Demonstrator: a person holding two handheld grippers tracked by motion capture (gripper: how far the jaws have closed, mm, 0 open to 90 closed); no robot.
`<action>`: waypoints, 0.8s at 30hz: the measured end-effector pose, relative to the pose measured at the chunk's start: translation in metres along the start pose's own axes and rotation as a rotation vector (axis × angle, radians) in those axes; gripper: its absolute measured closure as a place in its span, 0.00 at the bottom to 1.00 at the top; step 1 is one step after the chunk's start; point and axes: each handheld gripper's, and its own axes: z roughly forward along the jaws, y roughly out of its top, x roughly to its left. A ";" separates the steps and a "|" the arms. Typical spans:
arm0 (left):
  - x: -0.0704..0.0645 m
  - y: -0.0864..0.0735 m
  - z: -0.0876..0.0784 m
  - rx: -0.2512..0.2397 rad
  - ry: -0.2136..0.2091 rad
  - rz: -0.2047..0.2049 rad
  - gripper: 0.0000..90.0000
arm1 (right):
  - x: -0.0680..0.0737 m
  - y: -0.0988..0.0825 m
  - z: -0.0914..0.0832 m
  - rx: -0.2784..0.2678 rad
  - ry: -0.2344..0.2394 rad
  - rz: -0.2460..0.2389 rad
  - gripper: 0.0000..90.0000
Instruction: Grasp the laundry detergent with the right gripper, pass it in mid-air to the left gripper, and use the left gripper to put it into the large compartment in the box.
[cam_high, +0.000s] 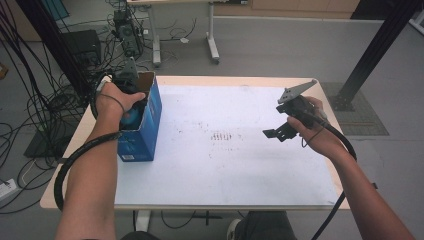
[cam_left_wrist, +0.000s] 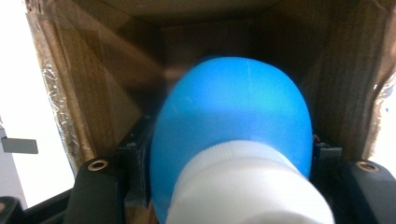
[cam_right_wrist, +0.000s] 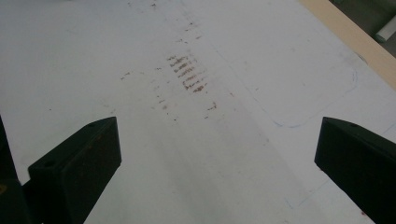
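1. Grey floor with tangled cables lies behind my counter (cam_high: 230, 192), whose top is covered by a white sheet (cam_high: 240, 150) smudged with brownish marks.
2. My left gripper (cam_high: 131, 106) reaches into the open blue cardboard box (cam_high: 145, 132) standing at the sheet's left edge, its jaws pinching a blue bottle (cam_left_wrist: 233, 126) with a white cap (cam_left_wrist: 247, 186).
3. Brown box walls (cam_left_wrist: 102, 84) crowd close on both sides of the bottle.
4. My right gripper (cam_high: 280, 131) hovers over the sheet's right part, well apart from the box, jaws spread wide with nothing between them.
5. Its own view reveals a faint blue pen outline (cam_right_wrist: 303, 122) on the sheet.
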 end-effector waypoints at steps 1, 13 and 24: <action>0.000 0.000 0.000 0.005 0.001 0.003 0.40 | 0.000 0.000 0.000 0.002 0.000 0.001 0.00; 0.000 0.000 0.000 0.004 0.000 0.004 0.40 | 0.001 0.001 0.000 0.003 0.002 -0.004 0.00; -0.001 0.000 0.000 0.005 0.001 0.004 0.40 | 0.000 0.000 -0.002 0.002 -0.002 -0.003 0.00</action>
